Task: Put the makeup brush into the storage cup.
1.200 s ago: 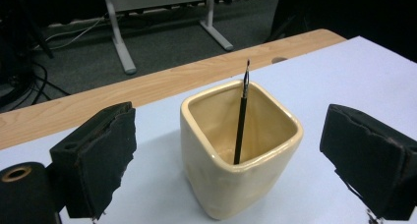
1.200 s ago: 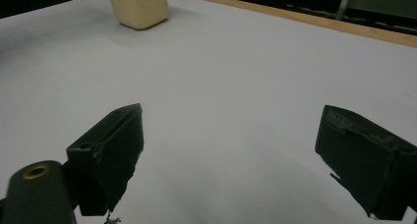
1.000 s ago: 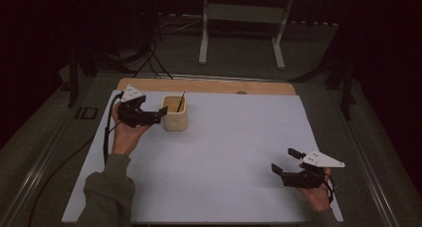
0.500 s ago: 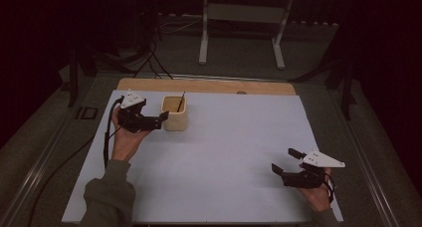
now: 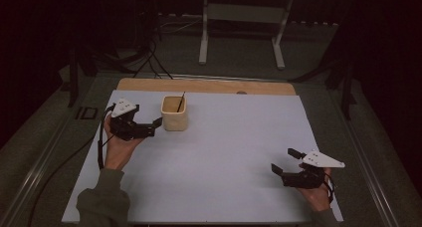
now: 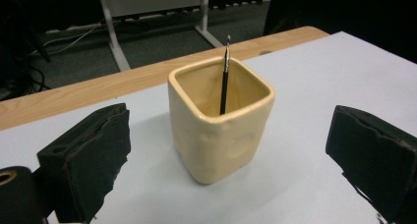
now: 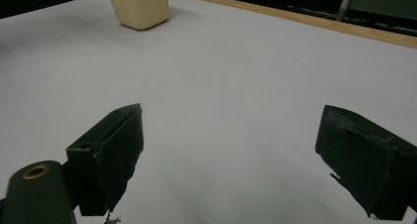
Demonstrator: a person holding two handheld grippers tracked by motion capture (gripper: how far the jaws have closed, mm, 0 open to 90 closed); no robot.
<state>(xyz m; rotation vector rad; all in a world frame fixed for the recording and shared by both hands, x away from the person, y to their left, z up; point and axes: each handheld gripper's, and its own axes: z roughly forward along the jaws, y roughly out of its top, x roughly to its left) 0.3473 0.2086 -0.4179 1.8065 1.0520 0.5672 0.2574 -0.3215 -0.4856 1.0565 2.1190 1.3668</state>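
The cream ceramic cup (image 6: 221,130) is standing upright toward the far left of the white worktop (image 5: 239,152), near its wooden far edge, with 1 thin black brush (image 6: 224,76) leaning inside it. The left gripper (image 5: 149,130) is hovering just beside the cup, fingers (image 6: 88,160) spread wide apart and holding nothing, the cup sitting ahead between them. This is looking like the approach step; next, the gripper is needing to advance until the fingers are straddling the cup walls, then close. The right gripper (image 5: 283,162) is resting well apart at the near right, its fingers (image 7: 110,150) also apart and empty.
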